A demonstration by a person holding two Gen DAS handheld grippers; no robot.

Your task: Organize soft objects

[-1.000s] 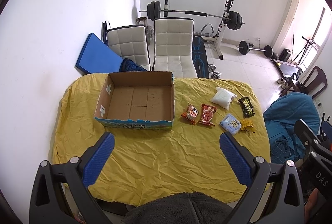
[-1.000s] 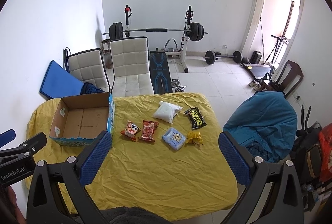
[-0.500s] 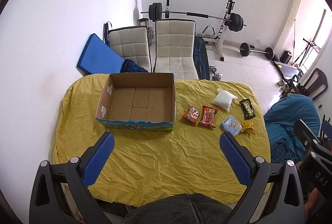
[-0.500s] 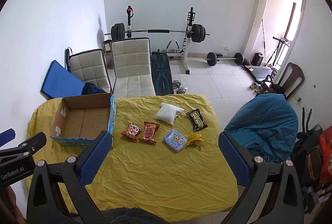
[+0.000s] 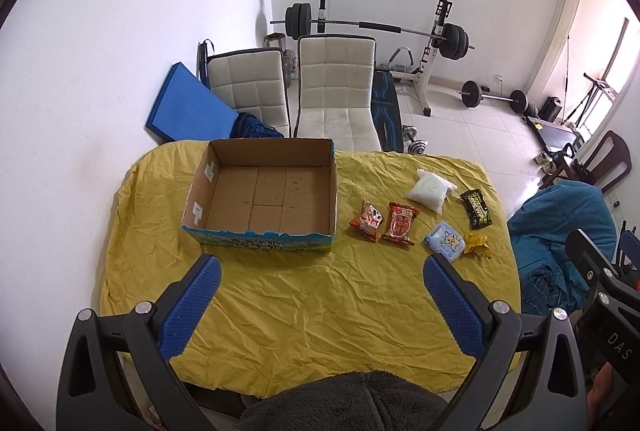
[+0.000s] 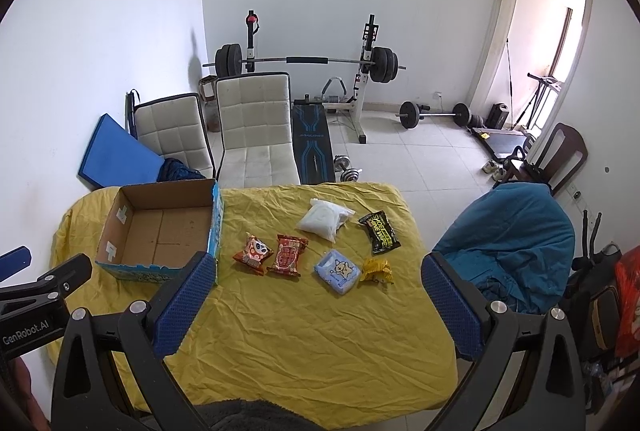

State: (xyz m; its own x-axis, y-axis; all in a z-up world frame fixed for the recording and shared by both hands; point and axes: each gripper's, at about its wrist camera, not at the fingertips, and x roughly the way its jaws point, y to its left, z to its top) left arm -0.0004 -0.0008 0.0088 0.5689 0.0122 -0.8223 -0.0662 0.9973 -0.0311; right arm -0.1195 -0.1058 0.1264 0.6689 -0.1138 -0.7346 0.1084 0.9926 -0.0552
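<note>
An open, empty cardboard box [image 5: 264,199] [image 6: 160,231] sits on the yellow cloth-covered table [image 5: 320,311] [image 6: 320,331] at the left. To its right lie several soft packets: an orange snack bag [image 5: 366,220] [image 6: 253,253], a red snack bag [image 5: 401,223] [image 6: 289,255], a white pouch [image 5: 430,189] [image 6: 326,220], a black packet [image 5: 476,209] [image 6: 379,232], a light blue tissue pack [image 5: 445,241] [image 6: 337,271] and a small yellow packet [image 5: 477,244] [image 6: 376,270]. My left gripper [image 5: 320,299] and right gripper [image 6: 316,299] are both open and empty, held above the table's near side.
Two white chairs [image 5: 336,87] stand behind the table with a blue mat [image 5: 188,111] against the wall. A barbell rack [image 6: 304,59] and weights stand farther back. A chair draped in blue cloth [image 6: 516,239] is right of the table.
Both grippers have drifted slightly; the table and room have shifted a little in each view. No object has moved and both grippers stay open.
</note>
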